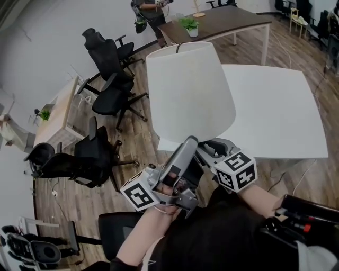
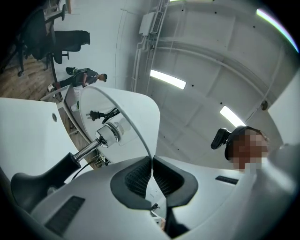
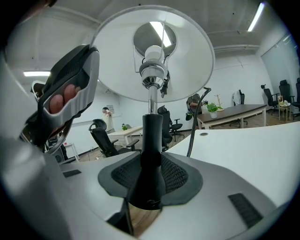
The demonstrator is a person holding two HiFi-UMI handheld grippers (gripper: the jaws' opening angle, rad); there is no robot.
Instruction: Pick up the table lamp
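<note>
The table lamp has a white cone shade point(image 1: 188, 95) and hangs in the air in front of the white table point(image 1: 275, 106). My left gripper point(image 1: 188, 143) is shut on the thin lower rim of the shade point(image 2: 136, 117), and the rim runs between the left gripper's point(image 2: 152, 161) pads. My right gripper point(image 3: 150, 176) is shut on the lamp's black stem point(image 3: 151, 140). Above the stem are a chrome tube, the bulb point(image 3: 153, 55) and the underside of the shade point(image 3: 187, 61). In the head view the right gripper point(image 1: 214, 148) reaches under the shade, which hides the stem.
Black office chairs point(image 1: 108, 58) point(image 1: 85, 153) stand on the wood floor at left. A brown desk point(image 1: 222, 21) with a potted plant point(image 1: 189, 25) is at the back, and a person point(image 1: 151, 13) stands beside it. The lamp's black cord point(image 3: 194, 122) hangs towards the white table.
</note>
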